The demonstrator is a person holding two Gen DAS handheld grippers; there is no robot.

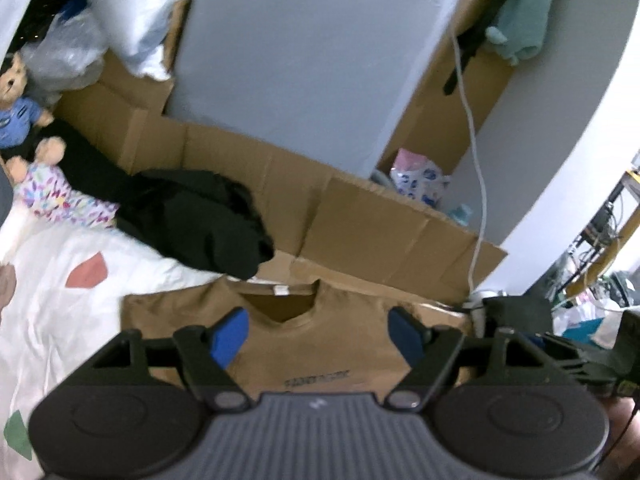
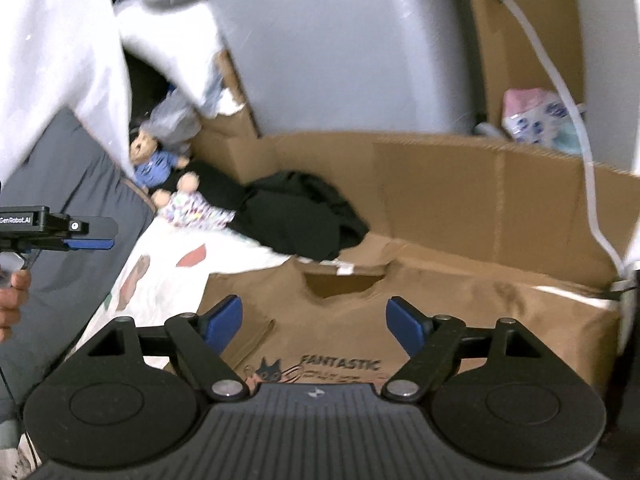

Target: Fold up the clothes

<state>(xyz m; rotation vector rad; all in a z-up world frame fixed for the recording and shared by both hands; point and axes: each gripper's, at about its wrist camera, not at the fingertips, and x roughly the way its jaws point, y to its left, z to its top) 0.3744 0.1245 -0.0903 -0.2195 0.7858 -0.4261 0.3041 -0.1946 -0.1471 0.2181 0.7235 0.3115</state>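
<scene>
A tan short-sleeved T-shirt [image 1: 288, 332] printed with dark lettering is seen spread flat, front up, on a bed covered by a white sheet with coloured patches [image 1: 60, 304]. Its neckline is turned toward a wall of flattened brown cardboard [image 1: 360, 216], and in the right wrist view the word "FANTASTIC" and a small cat drawing are read on the chest of the T-shirt [image 2: 400, 312].

The left tongs [image 1: 318, 334] are held wide apart above the upper chest of the shirt, with nothing between the blue pads [image 1: 228, 336]; whether the fabric is touched cannot be told. The right tongs [image 2: 314, 324] are likewise spread wide over the same garment, just below the neckline, and nothing is gripped. In the right wrist view the left tongs [image 2: 90, 244] are seen from the side at the left edge, over grey bedding and well apart from the shirt; from that angle their opening cannot be judged.

A crumpled heap of black clothing [image 1: 192, 220] is found just beyond the collar, against the cardboard. A plush teddy bear in a blue top [image 1: 18, 108] and a small doll in a patterned dress [image 1: 60, 196] are lying beside the heap. A white cable [image 1: 478, 184] is seen hanging down at the right, and a pink and white printed package [image 1: 418, 176] is tucked behind the cardboard.
</scene>
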